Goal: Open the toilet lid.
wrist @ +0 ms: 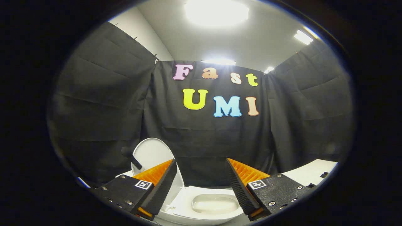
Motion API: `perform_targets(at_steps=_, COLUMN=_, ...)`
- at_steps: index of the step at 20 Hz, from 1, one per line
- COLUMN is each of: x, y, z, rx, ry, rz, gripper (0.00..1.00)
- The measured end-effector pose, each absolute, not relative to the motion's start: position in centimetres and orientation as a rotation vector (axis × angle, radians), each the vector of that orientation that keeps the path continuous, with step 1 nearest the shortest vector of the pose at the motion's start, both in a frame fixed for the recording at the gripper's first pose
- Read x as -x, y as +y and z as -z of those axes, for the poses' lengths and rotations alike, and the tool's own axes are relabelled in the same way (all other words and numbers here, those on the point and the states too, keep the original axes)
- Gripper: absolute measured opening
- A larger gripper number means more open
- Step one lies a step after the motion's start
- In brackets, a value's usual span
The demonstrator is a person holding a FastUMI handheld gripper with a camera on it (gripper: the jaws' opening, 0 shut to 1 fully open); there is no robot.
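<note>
I am looking along the claw (201, 180) from above the toilet, and its two fingers are standing well apart with nothing between them but open air over the bowl.

Starting at the left, the toilet lid (150, 153) is already standing raised, tilted up and back towards the black booth wall (103, 103), partly hidden behind the left finger (157, 185). I am judging it a light, stiff plastic shell, smooth and likely slippery, swinging on a hinge low at the back. Its thin curved rim is the obvious place to take hold, though a push under the edge would serve as well. A dark knob or fitting is sitting just beside the lid's left edge; I cannot tell what it is.

Moving to the middle, the toilet bowl (215, 202) is lying open just below and ahead of the fingers, with the seat (188, 205) down around it. The seat's rim is hard and glossy, so I am keeping the fingers off it.

To the right, beyond the right finger (241, 185), a pale flat surface (314, 172) is showing near the cloth. Room above the bowl looks free; the wall behind the lid is limiting any further swing.
</note>
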State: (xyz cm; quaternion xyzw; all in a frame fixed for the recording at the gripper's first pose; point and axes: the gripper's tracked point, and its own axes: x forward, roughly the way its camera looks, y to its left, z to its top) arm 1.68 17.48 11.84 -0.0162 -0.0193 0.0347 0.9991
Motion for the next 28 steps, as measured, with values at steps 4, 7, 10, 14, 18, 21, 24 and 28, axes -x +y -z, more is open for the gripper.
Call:
perform_targets(at_steps=4, x=-1.1, y=15.1, z=-9.4, rx=0.075, ry=-0.025, rz=-0.02, gripper=0.95)
perform_targets(at_steps=7, x=-0.6, y=13.7, z=-7.9, rx=0.079, ry=-0.012, rz=0.016, gripper=0.95)
perform_targets(at_steps=10, x=0.1, y=12.9, z=-7.0, rx=0.083, ry=-0.009, rz=0.032, gripper=0.95)
perform_targets(at_steps=14, x=0.5, y=12.5, z=-6.5, rx=0.049, ry=-0.008, rz=0.032, gripper=0.95)
perform_targets(at_steps=18, x=0.2, y=12.6, z=-6.1, rx=0.044, ry=0.008, rz=0.033, gripper=0.95)
perform_targets(at_steps=21, x=-0.2, y=12.8, z=-5.9, rx=0.044, ry=0.016, rz=0.024, gripper=0.95)
perform_targets(at_steps=24, x=-0.2, y=13.2, z=-5.9, rx=0.024, ry=0.016, rz=0.012, gripper=0.95)
perform_targets(at_steps=28, x=-0.5, y=13.4, z=-5.8, rx=-0.002, ry=0.012, rz=0.003, gripper=0.95)
